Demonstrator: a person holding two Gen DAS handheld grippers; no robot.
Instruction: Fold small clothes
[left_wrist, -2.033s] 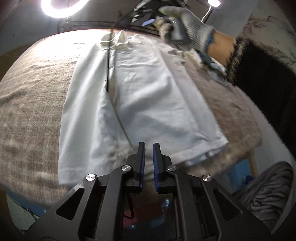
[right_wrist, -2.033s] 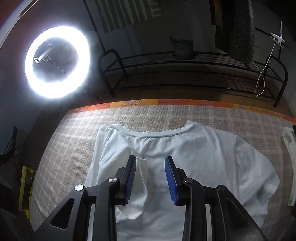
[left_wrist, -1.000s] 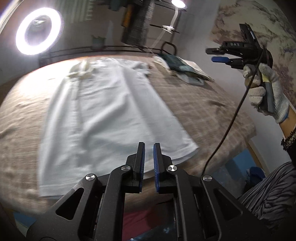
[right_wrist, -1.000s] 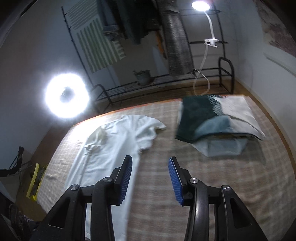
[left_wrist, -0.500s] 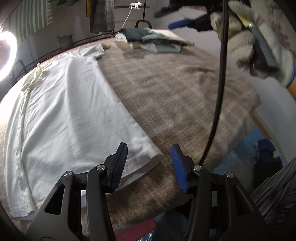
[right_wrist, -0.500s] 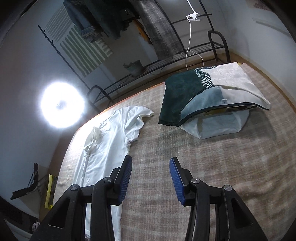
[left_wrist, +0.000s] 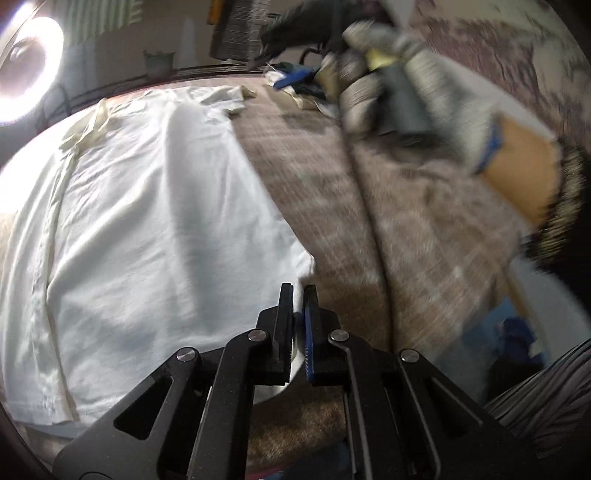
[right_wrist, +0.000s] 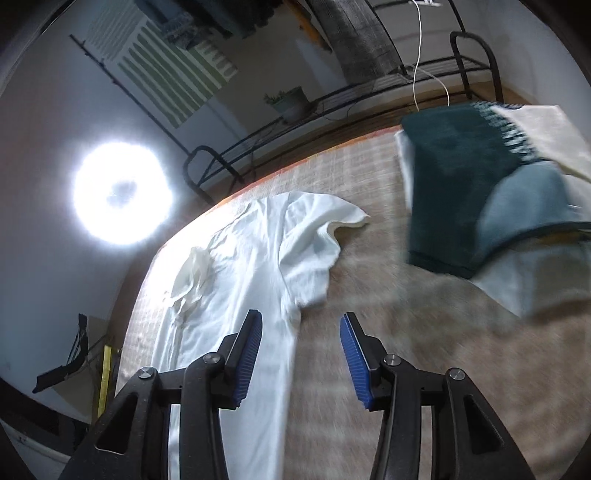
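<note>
A white T-shirt (left_wrist: 147, 221) lies flat on the brown checked blanket (left_wrist: 406, 240), its collar toward the far side. My left gripper (left_wrist: 298, 295) is shut on the shirt's near right hem corner, and white cloth shows between its jaws. In the right wrist view the same T-shirt (right_wrist: 258, 258) stretches away, one short sleeve (right_wrist: 321, 229) spread to the right. My right gripper (right_wrist: 301, 325) stands open above the shirt's right edge and the blanket (right_wrist: 406, 350), with nothing between its fingers. A gloved hand (left_wrist: 388, 85), blurred, holds it at the upper right of the left wrist view.
A pile of folded clothes (right_wrist: 480, 192), dark green, grey-blue and cream, sits at the far right of the bed. A ring light (right_wrist: 122, 194) glares at the left. A black metal rack (right_wrist: 332, 103) runs behind the bed. The bed's near edge (left_wrist: 424, 332) drops to the floor.
My left gripper opened, came down to the shirt's hem corner and shut on it. My right gripper sank toward the bed and swung left, nearer the shirt's right edge.
</note>
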